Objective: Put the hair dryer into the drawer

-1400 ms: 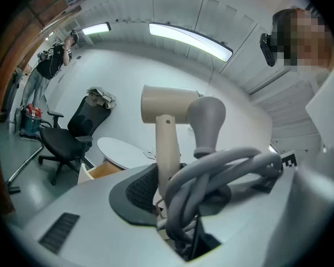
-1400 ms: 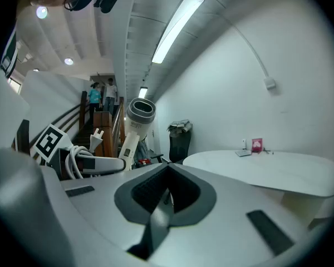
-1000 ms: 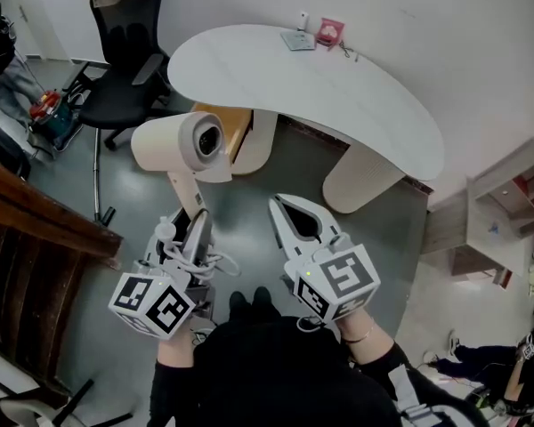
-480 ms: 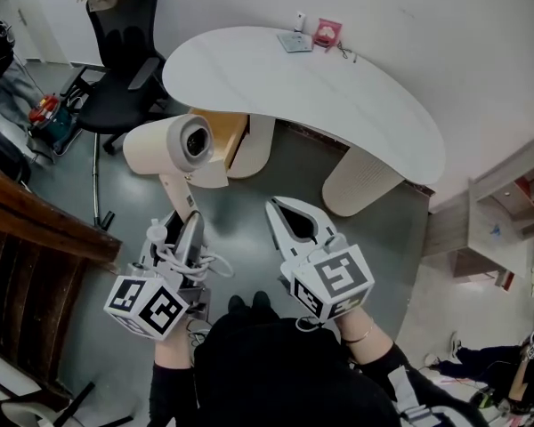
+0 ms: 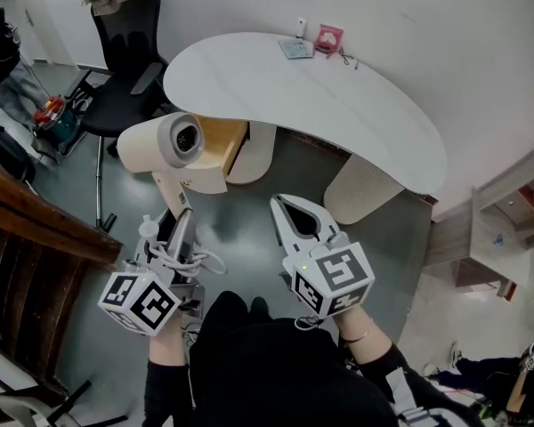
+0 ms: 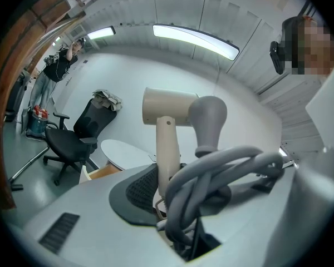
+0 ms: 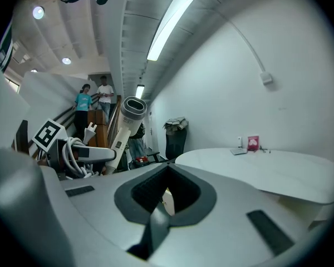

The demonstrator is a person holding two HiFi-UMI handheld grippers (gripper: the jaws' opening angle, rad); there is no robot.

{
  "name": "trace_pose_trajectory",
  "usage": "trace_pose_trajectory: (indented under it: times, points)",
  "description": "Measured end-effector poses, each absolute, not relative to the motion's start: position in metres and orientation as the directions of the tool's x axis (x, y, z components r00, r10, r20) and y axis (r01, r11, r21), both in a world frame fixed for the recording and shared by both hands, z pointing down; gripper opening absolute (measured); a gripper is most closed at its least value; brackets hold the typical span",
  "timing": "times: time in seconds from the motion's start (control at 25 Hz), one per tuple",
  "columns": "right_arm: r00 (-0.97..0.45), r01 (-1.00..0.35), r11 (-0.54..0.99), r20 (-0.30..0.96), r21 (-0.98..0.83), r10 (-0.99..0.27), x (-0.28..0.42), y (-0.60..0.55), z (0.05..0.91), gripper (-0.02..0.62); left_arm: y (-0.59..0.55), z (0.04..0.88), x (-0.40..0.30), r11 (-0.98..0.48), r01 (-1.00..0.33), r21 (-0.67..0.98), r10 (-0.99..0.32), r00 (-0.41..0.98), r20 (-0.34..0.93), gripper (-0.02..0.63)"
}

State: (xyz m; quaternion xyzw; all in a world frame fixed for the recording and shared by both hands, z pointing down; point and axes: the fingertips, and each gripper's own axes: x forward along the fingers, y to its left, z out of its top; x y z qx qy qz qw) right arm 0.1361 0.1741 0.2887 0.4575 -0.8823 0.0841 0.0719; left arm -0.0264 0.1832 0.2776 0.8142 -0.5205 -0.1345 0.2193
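**Hair dryer held up short of the open drawer**

The left tongs (image 5: 180, 223) are clamped on the handle of the cream hair dryer (image 5: 156, 142), which stands upright above them with its barrel level. Its grey cord (image 5: 185, 260) is bunched up at the same tongs. The dryer hangs in the air just beside the open wooden drawer (image 5: 222, 137) under the white counter (image 5: 338, 96). It is not inside the drawer. The right tongs (image 5: 283, 206) are pressed together and empty. They are beside the left tongs, over the grey floor (image 5: 249, 205).

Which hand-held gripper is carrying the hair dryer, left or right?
The left hand-held gripper: its jaws clamp the handle of the hair dryer, which stands above it. The right hand-held gripper holds nothing, its jaws shut.
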Motion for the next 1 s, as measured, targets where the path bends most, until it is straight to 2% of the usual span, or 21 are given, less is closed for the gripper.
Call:
trace_pose_trajectory:
  times: [0.56, 1.0]
  points:
    - [-0.609, -0.791, 0.604, 0.202, -0.095, -0.767, 0.129, 0.155, 0.291, 0.005, 0.171, 0.276, -0.034, -0.325, -0.808, 0.491, -0.923, 0.385, 0.022, 0.146]
    - [-0.585, -0.809, 0.580, 0.235, -0.097, -0.777, 0.113, 0.119, 0.296, 0.005, 0.136, 0.282, -0.053, -0.325, -0.804, 0.497, -0.920, 0.392, 0.033, 0.146]
